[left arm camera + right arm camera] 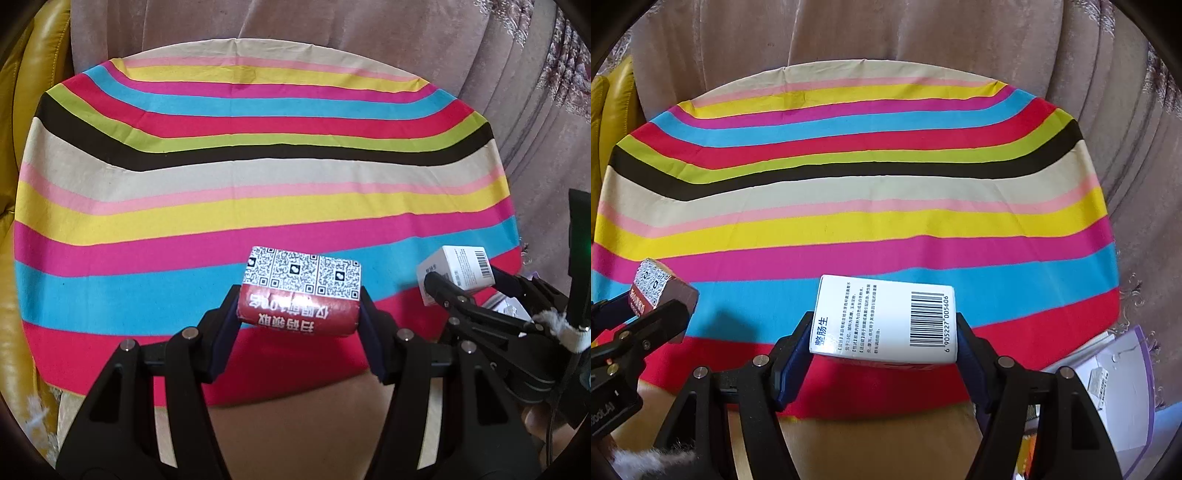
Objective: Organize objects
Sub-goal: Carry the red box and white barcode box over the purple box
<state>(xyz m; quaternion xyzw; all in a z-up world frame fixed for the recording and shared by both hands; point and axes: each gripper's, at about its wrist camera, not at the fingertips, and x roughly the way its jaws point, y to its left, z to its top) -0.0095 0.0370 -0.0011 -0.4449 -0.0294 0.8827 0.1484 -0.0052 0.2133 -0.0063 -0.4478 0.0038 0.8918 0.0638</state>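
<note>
Two boxes, each held above the near edge of the striped tablecloth (258, 177). Red box (299, 295) with QR-code face: pinched between the pads of the left gripper (298, 321). White box (886, 321) with barcode: pinched by the right gripper (884, 354), just right of the red one. Clear plastic container (1126, 387): off the cloth's near right corner.

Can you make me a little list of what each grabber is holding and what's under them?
left gripper: shut on the red box with square codes on top
right gripper: shut on the white box with a barcode
boxes: both lifted off the cloth
underneath: striped cloth, nothing lying on the part in view
behind: pinkish curtain
</note>
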